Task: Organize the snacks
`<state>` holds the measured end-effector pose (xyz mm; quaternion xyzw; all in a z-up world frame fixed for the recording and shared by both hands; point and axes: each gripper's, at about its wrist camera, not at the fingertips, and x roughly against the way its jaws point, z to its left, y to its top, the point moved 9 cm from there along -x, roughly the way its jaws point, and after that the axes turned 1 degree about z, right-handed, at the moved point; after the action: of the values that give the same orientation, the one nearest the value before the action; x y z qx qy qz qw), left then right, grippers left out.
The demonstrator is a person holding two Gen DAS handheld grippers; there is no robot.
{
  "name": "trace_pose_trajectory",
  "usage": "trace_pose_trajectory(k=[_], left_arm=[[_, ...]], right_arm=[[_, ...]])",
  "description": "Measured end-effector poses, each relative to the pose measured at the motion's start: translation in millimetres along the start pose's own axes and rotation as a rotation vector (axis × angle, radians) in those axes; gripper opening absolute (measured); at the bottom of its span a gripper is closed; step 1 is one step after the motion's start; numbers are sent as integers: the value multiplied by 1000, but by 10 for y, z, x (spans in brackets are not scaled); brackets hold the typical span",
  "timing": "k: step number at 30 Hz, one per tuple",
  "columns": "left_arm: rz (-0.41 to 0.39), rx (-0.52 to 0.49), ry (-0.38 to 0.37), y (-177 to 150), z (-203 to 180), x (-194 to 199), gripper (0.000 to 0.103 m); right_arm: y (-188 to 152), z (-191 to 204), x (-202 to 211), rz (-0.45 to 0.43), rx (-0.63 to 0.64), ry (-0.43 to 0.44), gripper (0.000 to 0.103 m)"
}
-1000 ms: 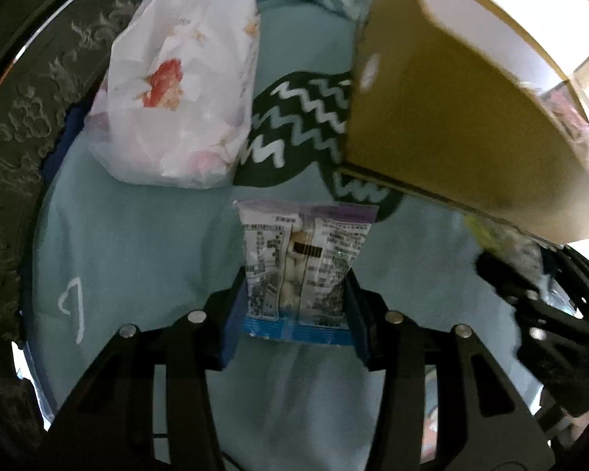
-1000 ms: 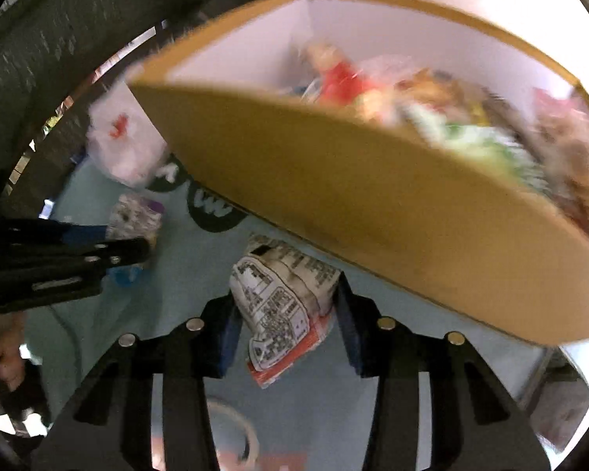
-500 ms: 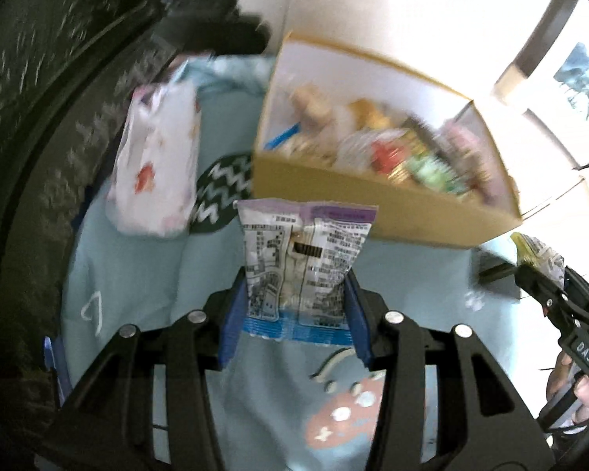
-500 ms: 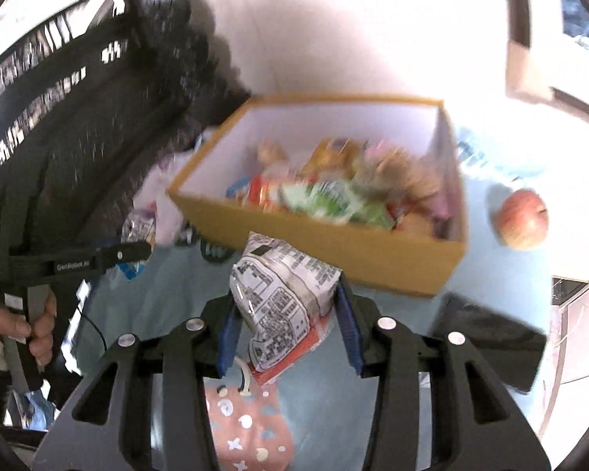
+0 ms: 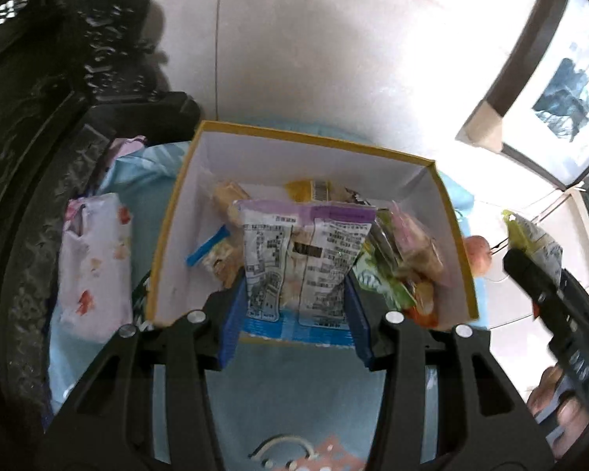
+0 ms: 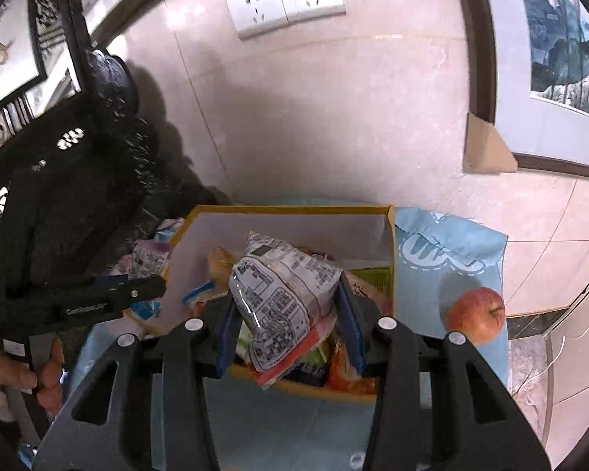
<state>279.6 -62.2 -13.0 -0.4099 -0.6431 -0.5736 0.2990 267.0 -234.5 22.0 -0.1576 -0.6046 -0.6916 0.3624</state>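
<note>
the left gripper (image 5: pixel 296 306) is clamped on a purple-topped snack packet (image 5: pixel 306 259), blue pads pressing both its sides, holding it above the near wall of the yellow box (image 5: pixel 169 212). the right gripper (image 6: pixel 286 325) pinches a crumpled grey-printed snack packet (image 6: pixel 282 298) with a red lower edge, over that same box (image 6: pixel 282 209) (already crowded with wrappers). the box sits on a light blue cloth (image 6: pixel 451 251); an apple (image 6: pixel 476 314) rests on the cloth to its right, a white floral pouch (image 5: pixel 94 263) lies to its left.
</note>
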Motion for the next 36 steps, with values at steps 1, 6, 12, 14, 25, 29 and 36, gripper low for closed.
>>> trace_pose_trajectory(k=[1,6,12,14,25,29,36], left_arm=[[10,2,8,18,-6,-85,47],[56,29,43,40,19,-439,56],[38,30,106,32,108,-506,90],[54,39,118,2,150,-511,91],[8,28,154,-167,167,43,101],[21,42,135,-285,122,241,101],[-4,37,130,-443,43,528,101]], right_arm=[[5,15,-85,6,2,-5,45],[-75,-56,-442,56,29,-72,51],[-106,-28,-486,56,39,-61,57],[-124,3,-465,61,41,-52,57],[-258,251,35,51,79,-19,62],[-318,323,243,36,89,-9,64],[-408,372,542,14,94,-7,65]])
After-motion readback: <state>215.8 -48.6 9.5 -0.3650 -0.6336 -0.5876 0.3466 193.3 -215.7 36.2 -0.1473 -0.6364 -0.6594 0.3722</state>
